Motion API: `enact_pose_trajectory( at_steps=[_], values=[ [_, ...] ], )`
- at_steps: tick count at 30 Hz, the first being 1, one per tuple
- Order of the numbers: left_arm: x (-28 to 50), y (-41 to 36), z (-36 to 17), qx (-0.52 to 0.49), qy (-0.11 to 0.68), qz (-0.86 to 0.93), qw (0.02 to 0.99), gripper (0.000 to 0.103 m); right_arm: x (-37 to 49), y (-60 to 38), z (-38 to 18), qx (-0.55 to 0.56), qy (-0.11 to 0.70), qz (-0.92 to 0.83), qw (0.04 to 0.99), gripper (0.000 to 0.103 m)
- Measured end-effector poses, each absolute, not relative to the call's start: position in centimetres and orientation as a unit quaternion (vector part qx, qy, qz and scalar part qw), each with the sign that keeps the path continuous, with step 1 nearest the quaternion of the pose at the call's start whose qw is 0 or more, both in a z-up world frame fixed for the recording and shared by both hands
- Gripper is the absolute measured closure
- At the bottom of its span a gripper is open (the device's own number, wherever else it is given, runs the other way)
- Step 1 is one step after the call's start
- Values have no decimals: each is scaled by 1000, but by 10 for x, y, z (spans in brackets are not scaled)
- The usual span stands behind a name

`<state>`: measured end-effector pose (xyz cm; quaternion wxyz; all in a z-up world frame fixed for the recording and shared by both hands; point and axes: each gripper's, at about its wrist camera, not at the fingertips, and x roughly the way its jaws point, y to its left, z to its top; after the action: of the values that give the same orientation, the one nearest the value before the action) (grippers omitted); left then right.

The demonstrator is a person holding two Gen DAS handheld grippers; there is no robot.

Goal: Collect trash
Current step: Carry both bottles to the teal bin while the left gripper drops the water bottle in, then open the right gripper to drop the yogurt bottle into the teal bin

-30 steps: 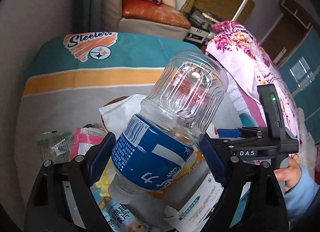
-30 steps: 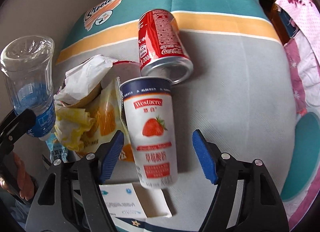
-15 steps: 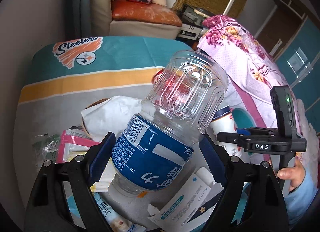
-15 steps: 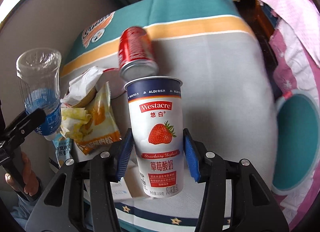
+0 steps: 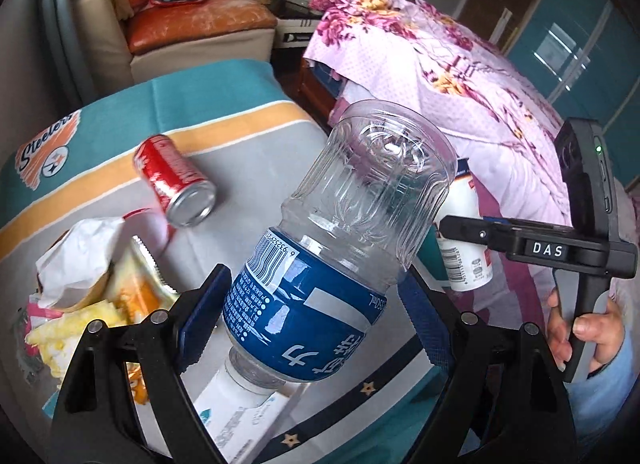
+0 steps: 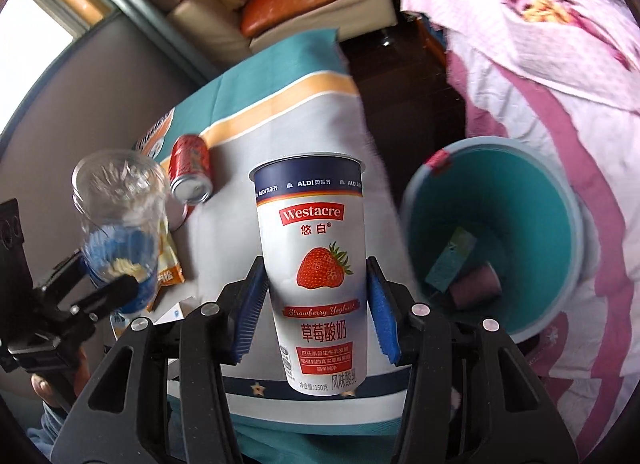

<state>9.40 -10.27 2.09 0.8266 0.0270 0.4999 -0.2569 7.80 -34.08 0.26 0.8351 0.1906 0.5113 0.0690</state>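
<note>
My left gripper is shut on a clear plastic bottle with a blue label, held bottom-forward above the table. My right gripper is shut on a white strawberry yoghurt cup, lifted upright near the table's right edge. The same cup shows behind the bottle in the left wrist view, and the bottle shows at the left of the right wrist view. A teal trash bin stands on the floor to the right, holding a box and a small purple cup. A red cola can lies on its side on the table.
Crumpled white paper, yellow snack wrappers and a white carton lie on the cloth-covered table. A floral pink blanket covers furniture at right. A sofa stands behind the table.
The right gripper closed on the yoghurt cup, lifted it and carried it right towards the bin. The left gripper, still gripping the bottle, also swung right.
</note>
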Motion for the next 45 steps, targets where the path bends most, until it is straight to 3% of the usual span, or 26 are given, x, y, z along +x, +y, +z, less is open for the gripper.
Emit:
enact_pose_trajectory(
  at_steps=[12,20,34,45],
  values=[
    [95,-246,-19,98,531,-301,786,18,35,-457,-3,247,473,-15,845,56],
    [100,-302,-50,137,554,-309,761,18,33,-491,-14,264,467,-31,844,56],
    [113,-326,-75,142,576,-309,743,17,37,-503,-28,260,481,-42,836,56],
    [116,-306,-63,111,570,-307,754,14,44,-496,-31,255,490,-43,832,56]
  ],
)
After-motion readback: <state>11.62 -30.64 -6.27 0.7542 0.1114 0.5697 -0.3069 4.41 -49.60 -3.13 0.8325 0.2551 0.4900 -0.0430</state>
